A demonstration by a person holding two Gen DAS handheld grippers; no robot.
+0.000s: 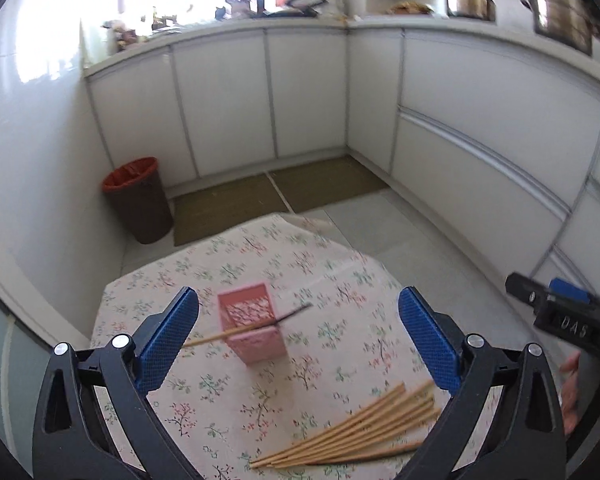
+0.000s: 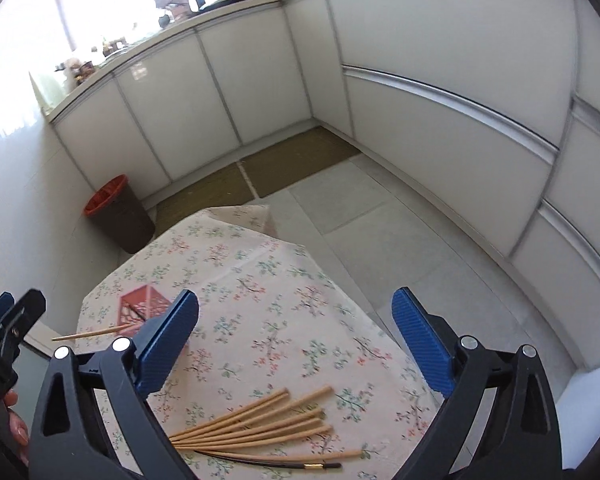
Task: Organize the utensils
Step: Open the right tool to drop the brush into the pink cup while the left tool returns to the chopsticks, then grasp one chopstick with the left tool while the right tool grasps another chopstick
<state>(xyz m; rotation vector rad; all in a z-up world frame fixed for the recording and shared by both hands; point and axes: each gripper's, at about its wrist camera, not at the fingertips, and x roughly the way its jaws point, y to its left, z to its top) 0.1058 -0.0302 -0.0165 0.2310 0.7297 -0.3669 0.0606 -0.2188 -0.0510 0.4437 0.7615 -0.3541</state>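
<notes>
Wooden chopsticks [image 2: 256, 428]: a fanned bundle lying flat on the floral tablecloth [image 2: 284, 320], low centre of the right wrist frame, below and between the right gripper's blue pads; long axes run from lower left up to upper right, tips converging at the left.

Dark chopstick [image 2: 268, 462]: 1 black stick with a gold band, nearest the bottom edge of that frame, lying almost level under the fan.

Right gripper [image 2: 296, 344]: jaws spread wide, holding nothing, poised above the bundle.

Left gripper [image 1: 300, 344]: jaws equally wide apart and empty; in the left wrist frame the same bundle [image 1: 352, 432] sits at lower right, off toward that gripper's right finger.

Nearer hand: by the look of it the right, since the bundle falls between its fingers while it sits to one side of the left's.

Pink holder [image 1: 254, 330]: upright lattice box at mid-frame in the left wrist view, beyond the bundle, centred between the left gripper's pads.

Stick in holder [image 1: 244, 330]: 1 chopstick leans out of the box, light end pointing to the frame's left.

Coming move: likely a pickup across the sticks' long axis, then a carry up-frame and left to the holder.

Far ground: a brown bin with red rim [image 1: 138, 200] stands on the floor at left, before white cabinets [image 1: 228, 100].
</notes>
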